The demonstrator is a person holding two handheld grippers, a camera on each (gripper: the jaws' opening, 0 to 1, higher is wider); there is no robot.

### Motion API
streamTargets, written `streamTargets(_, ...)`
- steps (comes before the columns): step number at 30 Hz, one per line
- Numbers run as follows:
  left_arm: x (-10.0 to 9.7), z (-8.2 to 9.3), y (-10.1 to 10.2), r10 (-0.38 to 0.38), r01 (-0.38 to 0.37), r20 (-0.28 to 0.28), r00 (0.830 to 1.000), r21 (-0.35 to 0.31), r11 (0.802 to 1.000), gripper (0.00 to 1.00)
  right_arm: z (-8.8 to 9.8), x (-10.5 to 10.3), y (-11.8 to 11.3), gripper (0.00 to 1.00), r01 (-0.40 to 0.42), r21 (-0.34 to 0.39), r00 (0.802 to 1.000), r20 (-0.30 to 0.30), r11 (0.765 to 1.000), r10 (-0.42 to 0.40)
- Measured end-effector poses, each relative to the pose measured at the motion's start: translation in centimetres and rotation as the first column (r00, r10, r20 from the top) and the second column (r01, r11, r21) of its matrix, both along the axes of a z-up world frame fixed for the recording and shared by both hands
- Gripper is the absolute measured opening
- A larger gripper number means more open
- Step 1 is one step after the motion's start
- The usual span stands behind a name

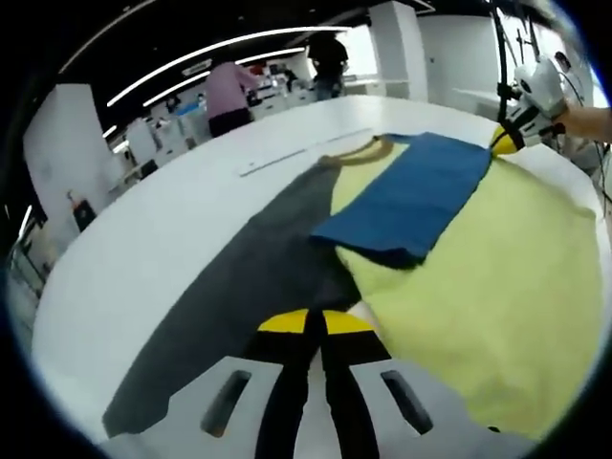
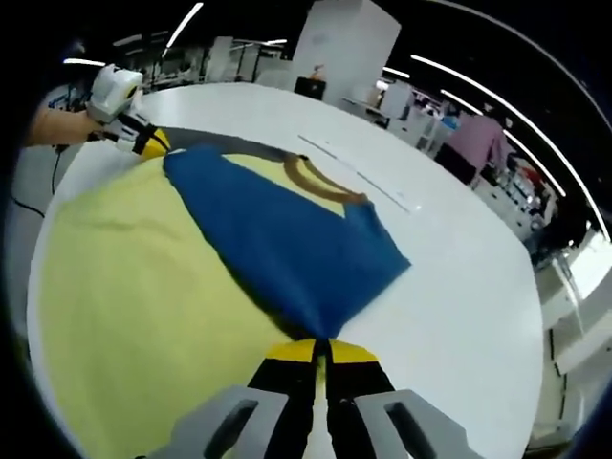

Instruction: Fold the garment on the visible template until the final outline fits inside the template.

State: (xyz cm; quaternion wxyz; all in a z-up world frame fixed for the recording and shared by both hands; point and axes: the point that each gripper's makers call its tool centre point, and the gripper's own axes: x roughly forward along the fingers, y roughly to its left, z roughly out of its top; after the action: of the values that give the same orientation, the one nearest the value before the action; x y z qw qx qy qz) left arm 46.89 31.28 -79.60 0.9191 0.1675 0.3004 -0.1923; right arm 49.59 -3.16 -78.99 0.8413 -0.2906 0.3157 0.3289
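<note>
A yellow garment [image 1: 497, 277] with a mustard collar [image 1: 378, 146] lies on a dark grey template [image 1: 239, 287] on the white table. A blue part [image 1: 411, 196] of it is folded across the yellow cloth. My left gripper [image 1: 316, 320] is shut at the garment's edge, where yellow meets grey. The right gripper [image 1: 505, 141] is at the blue part's far corner, held by a hand. In the right gripper view, my right gripper [image 2: 320, 349] is shut on the blue part's [image 2: 277, 239] narrow end. The left gripper [image 2: 151, 143] touches its far end.
The round white table [image 1: 143, 239] has bare room left of the template. A long thin strip [image 1: 287, 153] lies beyond the collar. People stand at benches [image 1: 229, 91] behind, with pillars and shelving around. The table's edge [image 2: 497, 382] curves close on the right.
</note>
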Motion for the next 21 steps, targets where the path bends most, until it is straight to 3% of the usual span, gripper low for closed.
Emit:
streamTargets(13,0.1,-0.2,0.1,0.021,-0.022,-0.015,1.000,-0.009,1.000,0.01,0.1,0.0,-1.5,0.00,-0.002,-0.035,1.000,0.002,0.999,0.002)
streamTargets(21,0.0,-0.2,0.1,0.026,-0.026,-0.021,0.999,-0.011,1.000,0.01,-0.8,-0.4,-2.0,0.00,-0.022,-0.062,0.999,-0.028,0.998,0.020)
